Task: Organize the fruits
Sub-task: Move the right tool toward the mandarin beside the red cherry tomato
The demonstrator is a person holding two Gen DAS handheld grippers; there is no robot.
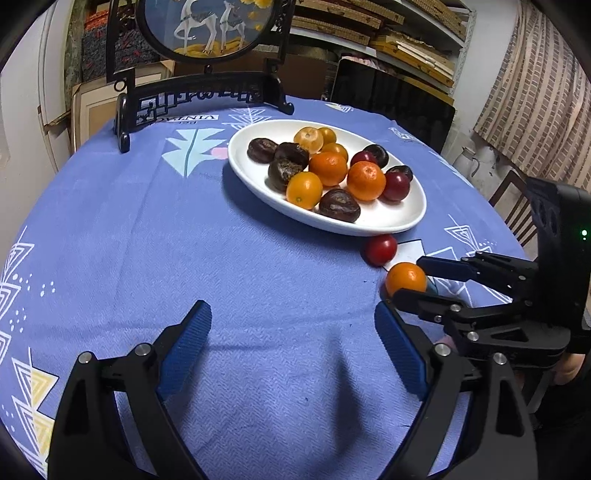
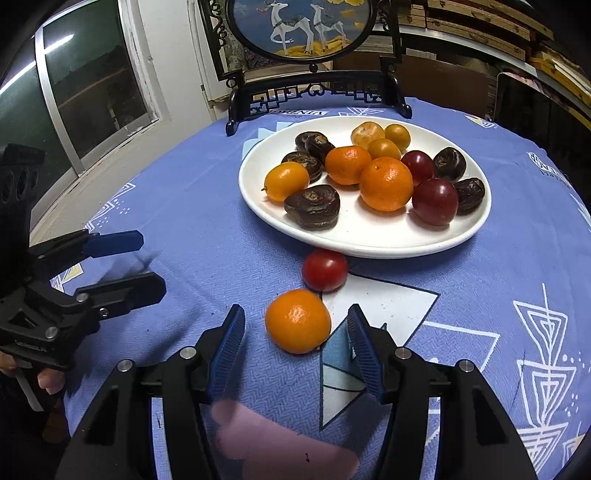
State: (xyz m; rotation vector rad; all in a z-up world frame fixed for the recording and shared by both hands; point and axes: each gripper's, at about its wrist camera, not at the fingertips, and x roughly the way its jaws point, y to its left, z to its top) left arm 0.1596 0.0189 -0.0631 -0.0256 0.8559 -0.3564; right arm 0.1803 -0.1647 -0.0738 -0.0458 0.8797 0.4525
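Observation:
A white oval plate [image 1: 391, 221] [image 2: 369, 243] holds several oranges, kumquats, dark chestnuts and red plums. On the blue cloth in front of it lie a red tomato [image 1: 380, 250] [image 2: 324, 269] and a loose orange [image 1: 405, 279] [image 2: 297, 320]. My right gripper [image 2: 295, 328] [image 1: 410, 284] is open, its fingertips level with the near side of the orange, which sits between them without touching. My left gripper [image 1: 293, 325] [image 2: 147, 258] is open and empty over bare cloth to the left of the orange.
A black carved stand with a round deer picture [image 1: 207, 33] [image 2: 303, 29] stands at the table's back. Shelves, a curtain and a wooden chair [image 1: 513, 206] lie beyond the right edge. A window [image 2: 81, 92] is on the left.

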